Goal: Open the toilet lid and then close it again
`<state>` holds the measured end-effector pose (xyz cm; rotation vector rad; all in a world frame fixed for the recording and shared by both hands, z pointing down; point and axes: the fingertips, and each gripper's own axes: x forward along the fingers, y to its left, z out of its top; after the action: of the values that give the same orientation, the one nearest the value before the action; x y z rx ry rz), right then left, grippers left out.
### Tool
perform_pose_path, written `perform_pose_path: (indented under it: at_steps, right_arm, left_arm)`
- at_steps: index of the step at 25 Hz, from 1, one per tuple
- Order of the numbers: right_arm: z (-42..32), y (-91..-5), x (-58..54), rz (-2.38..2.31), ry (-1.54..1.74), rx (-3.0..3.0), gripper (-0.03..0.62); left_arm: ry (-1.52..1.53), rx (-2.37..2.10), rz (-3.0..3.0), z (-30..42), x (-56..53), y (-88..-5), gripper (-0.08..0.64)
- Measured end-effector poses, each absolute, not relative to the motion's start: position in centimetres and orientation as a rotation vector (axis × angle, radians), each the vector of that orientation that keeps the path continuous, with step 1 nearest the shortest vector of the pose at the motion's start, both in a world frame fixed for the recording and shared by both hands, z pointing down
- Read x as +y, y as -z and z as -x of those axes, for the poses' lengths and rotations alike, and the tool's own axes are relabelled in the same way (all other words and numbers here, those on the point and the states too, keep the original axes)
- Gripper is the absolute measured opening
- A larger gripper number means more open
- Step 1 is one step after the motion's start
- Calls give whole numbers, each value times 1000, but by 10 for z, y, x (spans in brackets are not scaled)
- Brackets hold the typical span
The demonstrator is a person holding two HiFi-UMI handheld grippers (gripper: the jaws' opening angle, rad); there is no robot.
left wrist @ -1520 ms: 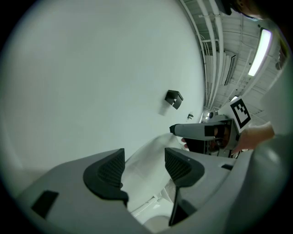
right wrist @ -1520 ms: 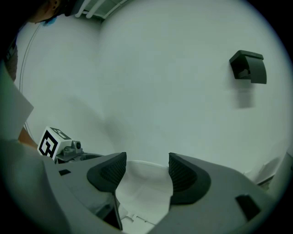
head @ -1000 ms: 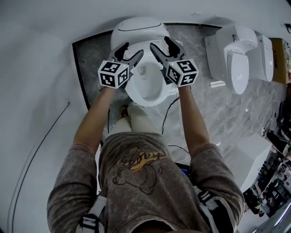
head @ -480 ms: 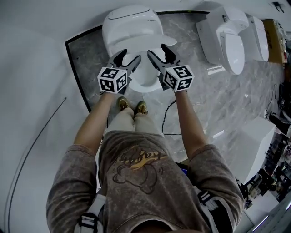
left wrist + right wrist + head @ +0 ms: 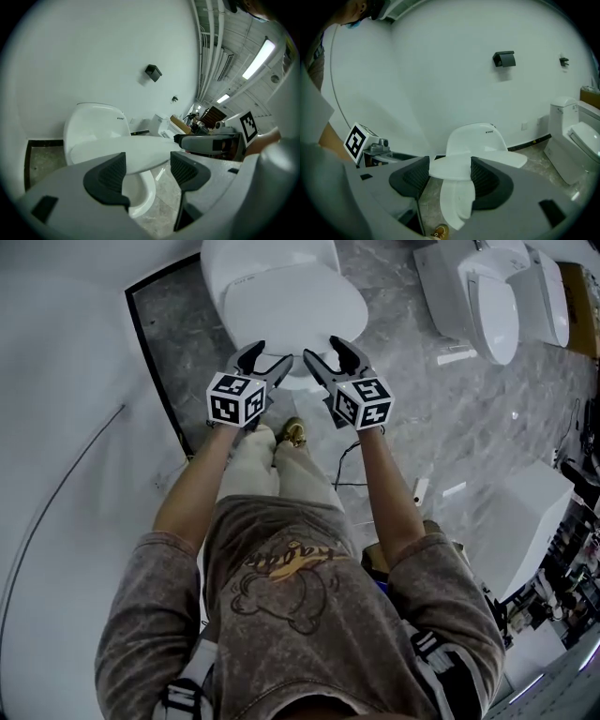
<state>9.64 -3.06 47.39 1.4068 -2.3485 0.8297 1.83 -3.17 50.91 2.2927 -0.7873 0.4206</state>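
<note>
Right gripper (image 5: 450, 171), jaws wide apart, straddles the front rim of the white oval plastic toilet lid (image 5: 487, 157), gripping nothing; whether the pads touch the rim cannot be told. Left gripper (image 5: 147, 166), just beside it, also has its jaws apart and empty, facing the lid's edge. The lid lies roughly level, hinged at the rear and raised clear of the white ceramic toilet bowl (image 5: 457, 201), on a grey marbled floor (image 5: 422, 399).

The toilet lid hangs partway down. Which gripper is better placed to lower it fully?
Right, probably. The front edge of the lid lies centred between the open jaws of the right gripper. The left gripper, also open, meets only the lid's side, with the bowl showing in its gap.
</note>
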Motion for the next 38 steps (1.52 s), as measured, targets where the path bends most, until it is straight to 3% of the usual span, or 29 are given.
perform_pose_path:
  at_steps: [23,38]
  right_arm:
    - [-106,-704,75,-1354,-1070,-2160,267]
    - [-107,-775,80,-1405,-1162,-2058,244]
  left_arm:
    - [-644,-798,-2143,-27,65,-718,268]
    - [-755,-802,-2111,-27,68,-778,238]
